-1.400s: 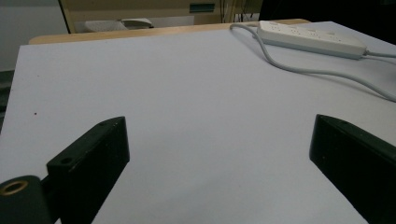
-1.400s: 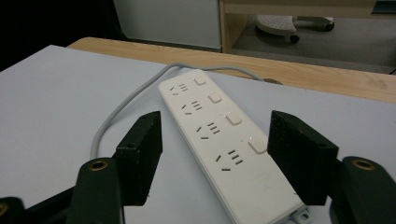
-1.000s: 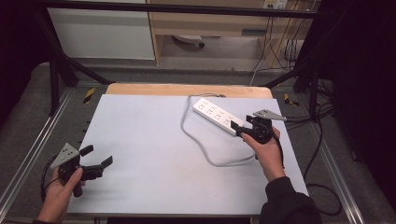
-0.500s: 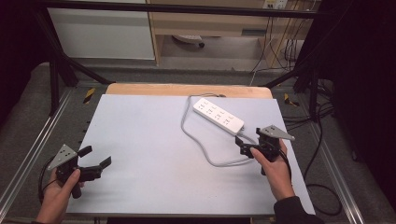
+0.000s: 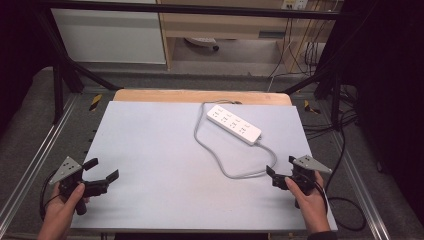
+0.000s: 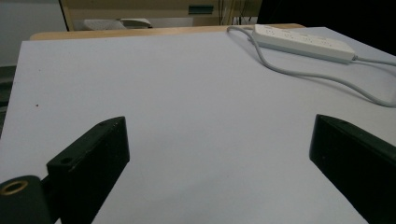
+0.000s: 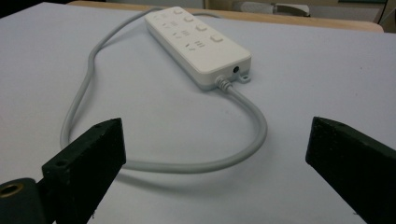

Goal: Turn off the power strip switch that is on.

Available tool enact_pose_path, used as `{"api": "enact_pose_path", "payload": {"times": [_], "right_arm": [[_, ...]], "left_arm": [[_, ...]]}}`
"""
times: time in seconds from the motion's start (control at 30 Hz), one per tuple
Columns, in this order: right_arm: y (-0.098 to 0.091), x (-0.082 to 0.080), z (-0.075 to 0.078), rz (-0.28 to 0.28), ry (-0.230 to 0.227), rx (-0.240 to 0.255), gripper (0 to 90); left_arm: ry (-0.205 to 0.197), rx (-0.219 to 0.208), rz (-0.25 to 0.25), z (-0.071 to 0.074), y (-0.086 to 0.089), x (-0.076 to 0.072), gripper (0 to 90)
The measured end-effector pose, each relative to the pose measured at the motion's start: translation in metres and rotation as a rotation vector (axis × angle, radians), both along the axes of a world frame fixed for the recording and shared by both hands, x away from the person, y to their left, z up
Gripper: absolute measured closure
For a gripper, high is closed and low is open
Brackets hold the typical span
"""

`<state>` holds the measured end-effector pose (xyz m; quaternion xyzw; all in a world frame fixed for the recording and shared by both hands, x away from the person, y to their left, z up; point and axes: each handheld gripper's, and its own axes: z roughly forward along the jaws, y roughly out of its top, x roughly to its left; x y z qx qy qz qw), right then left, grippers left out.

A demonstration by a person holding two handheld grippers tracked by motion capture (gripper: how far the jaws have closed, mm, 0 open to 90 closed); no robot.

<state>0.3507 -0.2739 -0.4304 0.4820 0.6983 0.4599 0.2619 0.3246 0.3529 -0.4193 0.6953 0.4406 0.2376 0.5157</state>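
Hands enter from the bottom of the high view, each holding a claw over a pale grey surface (image 5: 165,150). At lower left of the frame, the left claw (image 5: 106,170) hovers near the surface's corner, its jaws spread wide and holding nothing; the left gripper view shows bare surface between them. At lower right, the right claw (image 5: 281,171) sits by the surface's edge, jaws likewise wide apart and empty. A white power strip (image 5: 234,124) lies flat at upper centre right, set diagonally, well apart from both claws. Its grey cable (image 5: 212,155) loops down the surface, and the loop's lowest bend lies just in front of the right claw.
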Motion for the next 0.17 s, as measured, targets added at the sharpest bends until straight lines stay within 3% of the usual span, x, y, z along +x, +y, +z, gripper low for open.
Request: {"api": "enact_pose_path", "payload": {"times": [0.17], "right_arm": [[0.0033,-0.0012,-0.0109,0.007,0.021,-0.037,4.6]], "left_arm": [[-0.003,-0.008,-0.001,0.0004,0.0015,-0.0026,5.0]]}}
